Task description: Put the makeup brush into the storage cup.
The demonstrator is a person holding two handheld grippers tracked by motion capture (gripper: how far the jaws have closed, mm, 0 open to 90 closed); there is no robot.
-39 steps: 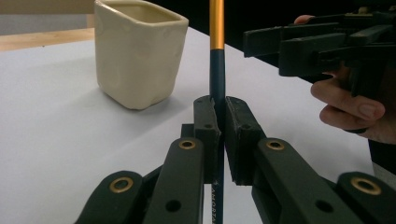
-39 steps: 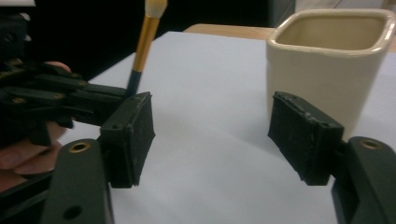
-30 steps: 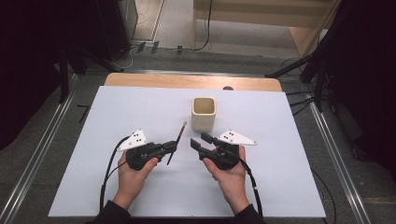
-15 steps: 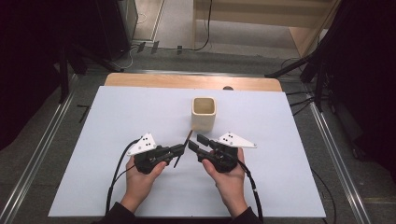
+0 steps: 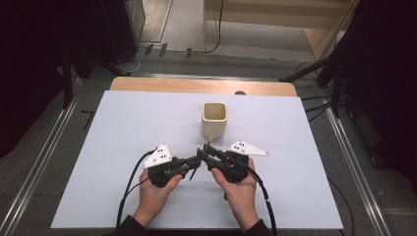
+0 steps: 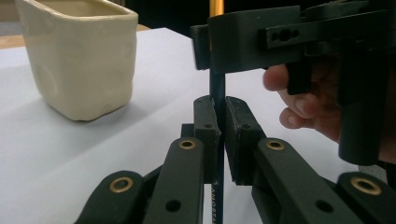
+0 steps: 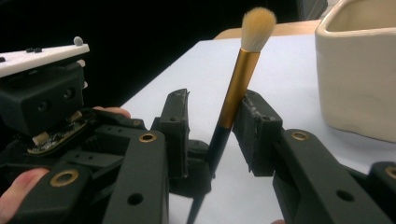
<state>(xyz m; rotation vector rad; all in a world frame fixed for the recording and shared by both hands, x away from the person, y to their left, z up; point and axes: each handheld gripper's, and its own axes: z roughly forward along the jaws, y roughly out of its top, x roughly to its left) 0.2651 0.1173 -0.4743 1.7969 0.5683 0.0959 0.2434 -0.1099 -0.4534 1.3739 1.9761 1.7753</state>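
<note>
While both hands meet mid-counter: handover of a brush looks underway.
High view: left hand-held gripper [image 5: 196, 162] and right hand-held gripper [image 5: 208, 152] tip to tip on the counter [image 5: 123, 128], near the cream cup [image 5: 215, 119].
Left gripper view: jaws clamped on the brush [image 6: 217, 93] handle.
Right gripper view: jaws spread around the ferrule, one pad touching, no grip.
Progress: brush upright, just beside the cup; transfer and any placing left, by my judgement.

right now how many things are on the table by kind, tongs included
makeup brush: 1, clamped upright in the left tongs
cream ceramic cup: 1
tongs: 2, the left shut on the brush, the right tongs open around its gold ferrule
total: 4
</note>
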